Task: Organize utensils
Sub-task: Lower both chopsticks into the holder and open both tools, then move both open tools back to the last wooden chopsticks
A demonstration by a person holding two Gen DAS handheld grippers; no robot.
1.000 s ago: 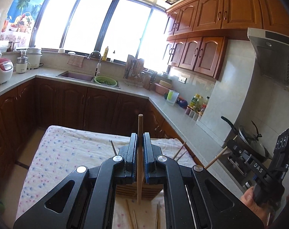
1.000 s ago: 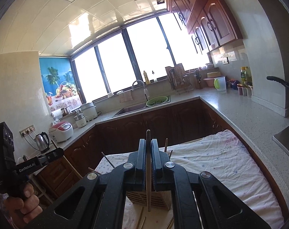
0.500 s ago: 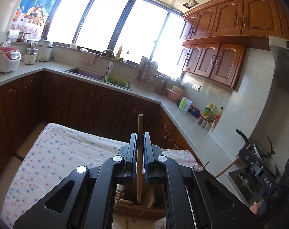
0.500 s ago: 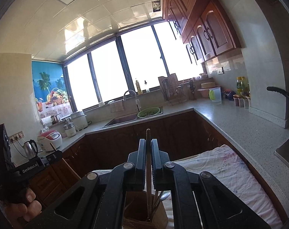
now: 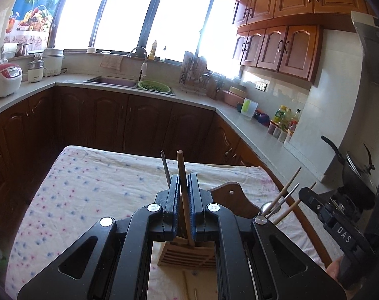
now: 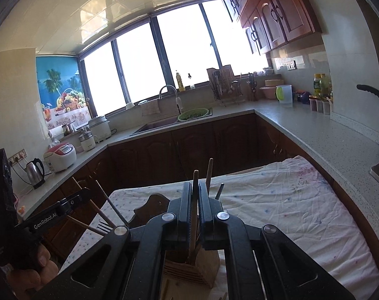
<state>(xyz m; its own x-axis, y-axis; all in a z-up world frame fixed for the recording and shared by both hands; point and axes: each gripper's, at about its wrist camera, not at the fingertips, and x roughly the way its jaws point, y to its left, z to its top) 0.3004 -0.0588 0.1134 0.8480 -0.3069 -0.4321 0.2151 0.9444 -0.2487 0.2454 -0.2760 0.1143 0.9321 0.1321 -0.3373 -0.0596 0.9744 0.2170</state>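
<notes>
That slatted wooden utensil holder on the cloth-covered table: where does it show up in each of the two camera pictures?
Left wrist view: the wooden utensil holder sits bottom centre, seen through the gripper's frame, below the clamped chopstick.
Right wrist view: the holder is bottom centre, slightly right, again behind the frame.
Shared landmark: the green colander by the sink.

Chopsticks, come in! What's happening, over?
Left tongs shut on a chopstick. Right tongs shut on another. Both tips over the holder. Nothing blocking, over.
</notes>
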